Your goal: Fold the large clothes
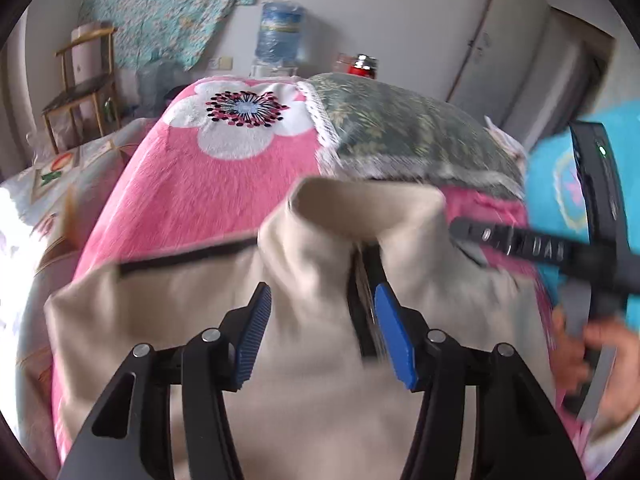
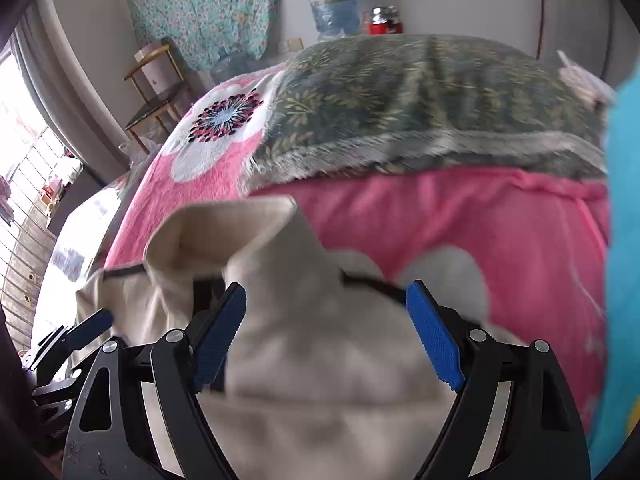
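A beige jacket point(image 1: 320, 360) with a stand-up collar point(image 1: 360, 208) and a dark zipper point(image 1: 364, 312) lies on a pink flowered blanket point(image 1: 200, 200). My left gripper point(image 1: 324, 300) is open, its blue pads on either side of the cloth below the collar. In the right wrist view the jacket point(image 2: 320, 360) fills the space between the open jaws of my right gripper point(image 2: 326, 300). The right gripper also shows in the left wrist view point(image 1: 464, 232), at the collar's right edge. The left gripper's blue tip shows at the left of the right wrist view point(image 2: 96, 322).
A green patterned pillow point(image 1: 408, 132) lies on the bed behind the jacket. A turquoise cloth point(image 1: 560, 176) is at the right. A wooden chair point(image 1: 80, 88), a water bottle point(image 1: 280, 36) and a red jar point(image 1: 364, 68) stand by the far wall.
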The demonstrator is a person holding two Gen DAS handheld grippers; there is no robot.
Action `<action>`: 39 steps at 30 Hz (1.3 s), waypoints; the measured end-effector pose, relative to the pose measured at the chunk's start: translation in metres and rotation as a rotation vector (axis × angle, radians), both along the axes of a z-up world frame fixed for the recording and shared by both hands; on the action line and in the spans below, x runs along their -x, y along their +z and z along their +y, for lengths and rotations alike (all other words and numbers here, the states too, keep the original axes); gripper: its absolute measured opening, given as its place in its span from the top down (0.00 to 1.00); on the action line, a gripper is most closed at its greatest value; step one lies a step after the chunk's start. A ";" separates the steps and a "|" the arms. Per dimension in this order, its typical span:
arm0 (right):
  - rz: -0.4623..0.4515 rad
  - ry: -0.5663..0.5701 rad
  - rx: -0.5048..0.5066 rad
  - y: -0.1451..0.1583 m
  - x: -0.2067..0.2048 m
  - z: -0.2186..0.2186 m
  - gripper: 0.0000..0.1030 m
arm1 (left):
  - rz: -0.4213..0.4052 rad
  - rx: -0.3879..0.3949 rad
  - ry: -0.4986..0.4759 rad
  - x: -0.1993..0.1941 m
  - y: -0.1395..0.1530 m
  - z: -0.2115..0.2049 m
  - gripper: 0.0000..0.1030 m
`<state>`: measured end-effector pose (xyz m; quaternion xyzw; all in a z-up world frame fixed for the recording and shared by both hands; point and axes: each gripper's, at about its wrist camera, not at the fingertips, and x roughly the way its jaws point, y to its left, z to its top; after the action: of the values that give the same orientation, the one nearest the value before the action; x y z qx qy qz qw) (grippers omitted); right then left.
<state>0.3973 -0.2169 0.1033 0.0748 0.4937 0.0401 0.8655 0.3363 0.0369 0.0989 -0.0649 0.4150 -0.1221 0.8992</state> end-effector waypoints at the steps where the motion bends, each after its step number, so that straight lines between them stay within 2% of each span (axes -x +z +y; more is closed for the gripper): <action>1: 0.012 -0.008 0.010 -0.005 -0.010 0.004 0.19 | -0.003 0.004 0.008 -0.009 0.000 0.000 0.48; 4: 0.051 -0.024 0.048 -0.023 -0.032 0.013 0.18 | -0.026 -0.002 0.059 -0.038 0.001 -0.005 0.48; 5: 0.080 -0.012 0.043 -0.033 -0.037 0.016 0.34 | -0.015 -0.030 0.067 -0.050 -0.002 -0.010 0.48; 6: 0.098 0.001 0.024 -0.039 -0.038 0.015 0.54 | 0.004 -0.064 0.068 -0.058 -0.007 -0.014 0.48; 7: 0.117 -0.026 0.051 -0.044 -0.037 0.014 0.80 | 0.034 -0.136 0.081 -0.067 -0.014 -0.019 0.49; 8: 0.084 -0.029 0.039 -0.042 -0.032 0.013 0.86 | 0.055 -0.191 0.086 -0.072 -0.020 -0.022 0.55; 9: 0.042 -0.023 0.051 -0.038 -0.023 0.013 0.87 | 0.061 -0.232 0.078 -0.072 -0.023 -0.025 0.67; 10: -0.025 -0.013 0.077 -0.029 -0.010 0.015 0.89 | 0.051 -0.284 0.083 -0.068 -0.024 -0.026 0.96; 12: -0.147 0.011 0.145 -0.009 0.021 0.019 0.89 | -0.043 -0.326 0.128 -0.048 -0.014 -0.018 0.96; 13: -0.247 0.027 0.189 0.006 0.049 0.023 0.89 | -0.100 -0.327 0.134 -0.034 -0.006 -0.013 0.96; 16: -0.382 0.105 0.286 0.027 0.107 0.038 0.89 | -0.251 -0.389 0.093 0.033 0.013 -0.007 0.96; 18: -0.429 0.140 0.298 0.034 0.151 0.044 0.88 | -0.286 -0.387 0.068 0.076 0.015 -0.003 0.96; 21: -0.424 0.137 0.247 0.035 0.199 0.039 0.87 | -0.265 -0.315 0.058 0.136 0.012 0.009 0.96; 23: -0.378 0.127 0.226 0.026 0.225 0.037 0.85 | -0.188 -0.233 0.064 0.170 -0.001 0.016 0.96; 25: -0.331 0.109 0.228 0.013 0.239 0.036 0.83 | -0.117 -0.194 0.066 0.194 -0.022 0.016 0.96; 27: -0.244 0.087 0.219 -0.009 0.248 0.035 0.81 | -0.056 -0.172 0.079 0.203 -0.040 0.012 0.96; 29: -0.150 0.076 0.224 -0.027 0.258 0.031 0.69 | -0.041 -0.157 0.109 0.207 -0.044 0.011 0.96; 30: -0.139 0.072 0.211 -0.028 0.264 0.029 0.66 | -0.033 -0.166 0.106 0.203 -0.046 0.009 0.96; 31: -0.138 0.053 0.203 -0.023 0.273 0.026 0.57 | -0.025 -0.169 0.103 0.203 -0.048 0.008 0.96; 32: -0.148 0.035 0.208 -0.017 0.279 0.025 0.45 | -0.018 -0.169 0.104 0.199 -0.050 0.008 0.96; 33: -0.158 0.027 0.208 -0.010 0.286 0.024 0.40 | -0.017 -0.165 0.107 0.198 -0.052 0.008 0.96; 35: -0.190 0.029 0.201 0.008 0.305 0.027 0.40 | -0.032 -0.171 0.103 0.204 -0.050 0.007 0.96; 39: -0.420 0.002 0.299 0.058 0.338 0.037 0.39 | -0.027 -0.132 0.125 0.211 -0.046 0.012 0.96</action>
<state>0.0590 -0.1795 0.1611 -0.0645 0.3034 -0.0179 0.9505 0.1248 0.0493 0.0533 -0.0295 0.4050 -0.0390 0.9130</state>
